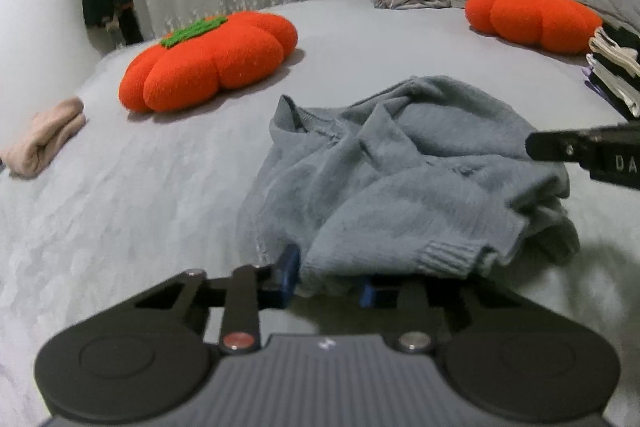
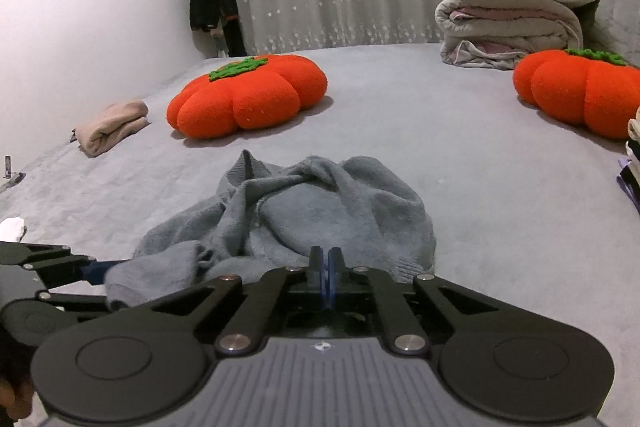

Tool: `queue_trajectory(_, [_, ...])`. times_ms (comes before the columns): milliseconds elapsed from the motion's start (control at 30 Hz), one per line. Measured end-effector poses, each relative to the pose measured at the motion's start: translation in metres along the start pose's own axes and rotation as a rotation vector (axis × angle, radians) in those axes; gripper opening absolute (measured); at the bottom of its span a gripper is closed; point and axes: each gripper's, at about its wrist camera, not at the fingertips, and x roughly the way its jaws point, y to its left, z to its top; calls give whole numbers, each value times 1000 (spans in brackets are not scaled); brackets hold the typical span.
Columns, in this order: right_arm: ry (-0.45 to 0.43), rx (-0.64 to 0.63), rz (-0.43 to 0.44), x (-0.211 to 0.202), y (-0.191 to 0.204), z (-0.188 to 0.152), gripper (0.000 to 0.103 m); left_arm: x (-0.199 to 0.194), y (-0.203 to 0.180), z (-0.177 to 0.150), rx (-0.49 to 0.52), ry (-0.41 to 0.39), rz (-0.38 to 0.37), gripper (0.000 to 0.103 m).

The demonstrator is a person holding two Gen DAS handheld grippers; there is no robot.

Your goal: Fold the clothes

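L gripper (image 1: 326, 277) pinches sweater (image 1: 404, 179) hem crumpled mid-bed (image 1: 120, 211), R gripper (image 2: 328, 269) nearly shut on a thin fold near edge; risk: shallow bites w/ fuzzy knit could slip once lifted.

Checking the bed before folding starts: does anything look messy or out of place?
Only the grey sweater, bunched in a crumpled heap mid-bed with a sleeve twisted across it. The pink garment by the left edge is folded, and both pumpkin cushions sit flat. Nothing looks spilled or damaged.
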Motion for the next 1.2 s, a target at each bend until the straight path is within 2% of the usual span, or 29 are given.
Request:
queue_trajectory(133, [36,4,-12,5,-2,-2,7,-2,2,0,-12,3,6,21])
queue_trajectory(200, [53,3,-19,8,-3,-4,15,-4,2,0,-12,4,11,20])
queue_trajectory(267, [62,-5,-38,10,-4,-5,33,-5,2,0,-14,5,12,19])
queue_trajectory(333, [69,-15,-55,13,-4,-6,41,-7,3,-1,-14,3,16,19])
queue_trajectory(600, [105,-32,-93,27,-11,-11,55,-11,10,-3,-24,12,24,19])
queue_trajectory(733, [110,-46,-111,35,-12,-14,53,-12,12,-6,-25,22,21,19])
queue_trajectory(800, [111,-62,-115,37,-10,-15,42,-13,14,-8,-24,25,19,19])
queue_trajectory(867, [114,-73,-123,39,-8,-15,25,-13,15,-9,-24,29,16,19])
queue_trajectory(1000, [97,-78,-140,35,-6,-12,16,-13,20,-11,-33,47,1,20])
queue_trajectory(1100, [64,-78,-150,25,-5,-6,12,-12,23,-13,-35,64,-6,29])
queue_trajectory(1167, [37,-86,-168,17,-6,-3,10,-11,24,-14,-37,73,-7,53])
queue_trajectory(1200, [21,-94,-188,13,-7,-1,10,-11,24,-14,-35,74,-9,56])
